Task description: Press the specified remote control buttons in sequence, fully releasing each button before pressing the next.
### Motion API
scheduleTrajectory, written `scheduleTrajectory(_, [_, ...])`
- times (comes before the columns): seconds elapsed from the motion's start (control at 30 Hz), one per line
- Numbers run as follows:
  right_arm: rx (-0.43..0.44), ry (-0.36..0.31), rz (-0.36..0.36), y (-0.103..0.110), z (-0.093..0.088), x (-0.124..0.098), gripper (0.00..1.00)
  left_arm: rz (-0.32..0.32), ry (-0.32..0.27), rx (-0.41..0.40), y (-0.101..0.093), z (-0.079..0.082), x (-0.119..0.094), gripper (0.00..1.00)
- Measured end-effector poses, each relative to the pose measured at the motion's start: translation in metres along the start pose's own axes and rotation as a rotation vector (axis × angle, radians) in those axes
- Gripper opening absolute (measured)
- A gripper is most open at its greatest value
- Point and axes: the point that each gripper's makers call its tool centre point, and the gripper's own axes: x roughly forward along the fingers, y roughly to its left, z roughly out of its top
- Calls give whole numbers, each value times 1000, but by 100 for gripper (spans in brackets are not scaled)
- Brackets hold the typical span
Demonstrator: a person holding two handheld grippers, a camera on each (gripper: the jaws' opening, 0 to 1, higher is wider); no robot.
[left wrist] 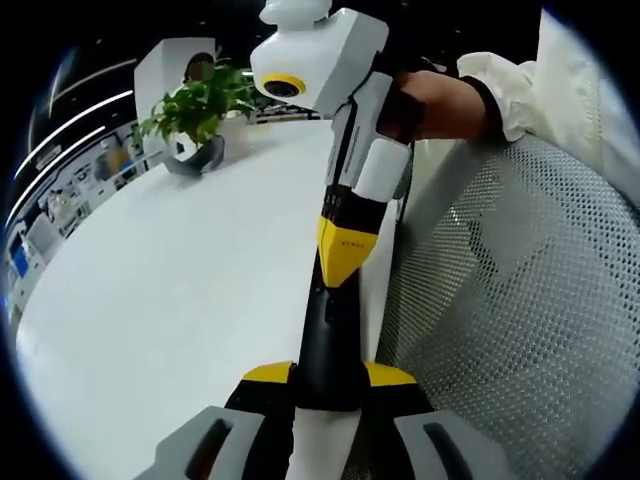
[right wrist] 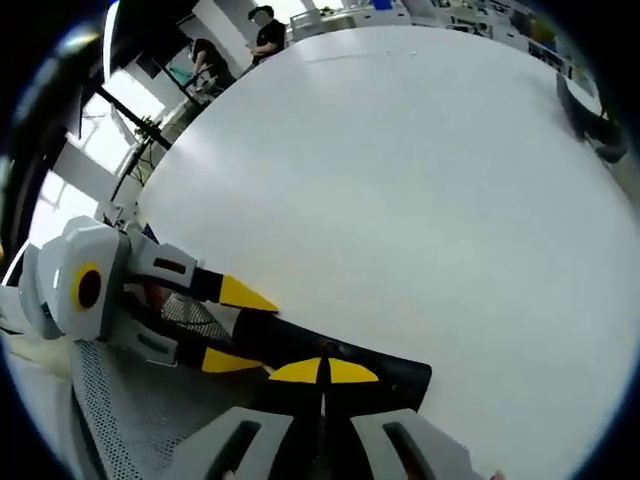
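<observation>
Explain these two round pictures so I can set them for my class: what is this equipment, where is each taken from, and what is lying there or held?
There is no robot here. A person holds a hand-held grasping tool in each hand, and each tool carries a wide-angle camera looking along its own two yellow-tipped jaws, so each picture is that tool's own view.

In the left gripper view, the left tool grips a black remote control by one end. The right tool, held by a hand, comes in from above with its jaws closed and its tip on the remote, seemingly pressing a button.

Below is a white table with a potted plant at its far side. A mesh chair stands beside it.
</observation>
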Motion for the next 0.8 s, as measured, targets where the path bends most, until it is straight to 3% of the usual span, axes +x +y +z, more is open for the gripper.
scheduleTrajectory(0.27, [39,9,27,4,-3,-3,0,0,-2,0,-1,0,0,24])
scheduleTrajectory(0.8, [10,79,39,11,-14,1,0,-1,-4,4,-1,0,-1,24])
